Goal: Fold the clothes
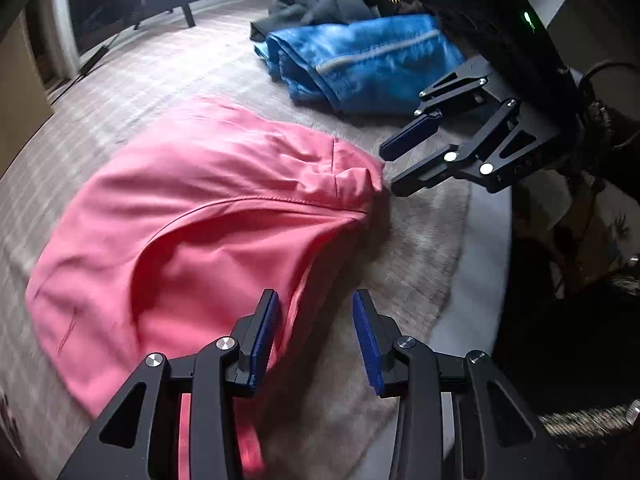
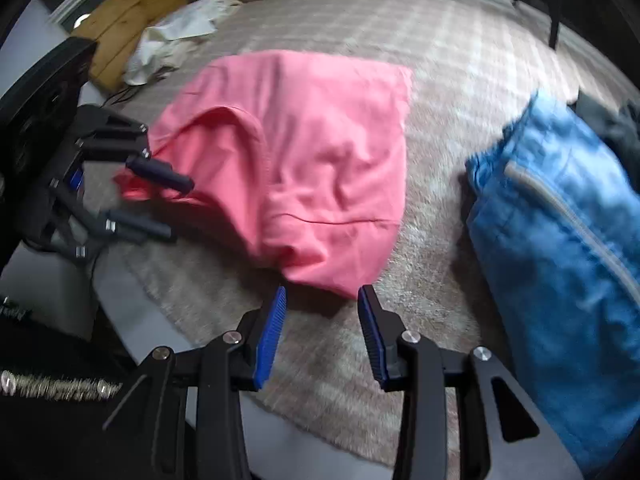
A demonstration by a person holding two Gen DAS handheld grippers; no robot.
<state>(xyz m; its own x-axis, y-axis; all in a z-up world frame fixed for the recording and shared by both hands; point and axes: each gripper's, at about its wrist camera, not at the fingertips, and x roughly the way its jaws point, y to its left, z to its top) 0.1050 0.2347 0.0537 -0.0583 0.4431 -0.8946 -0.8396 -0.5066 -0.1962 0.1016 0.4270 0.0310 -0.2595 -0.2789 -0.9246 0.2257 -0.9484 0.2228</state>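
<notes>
While both pairs stand released, the left tongs [image 1: 316, 336] hover over the near edge of the pink garment [image 1: 192, 220] lying on the rug [image 1: 420, 248]; the right tongs [image 2: 322, 332] sit just short of its corner, the folded blue garment [image 2: 560, 240] beyond.

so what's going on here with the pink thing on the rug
A person holding a gripper in each hand is folding a pink garment laid on a pale rug. Both grippers are open and hold nothing: the left gripper sits at one near edge of the cloth, the right gripper at another corner. A blue garment lies folded beside it, with dark clothes heaped behind.
</notes>
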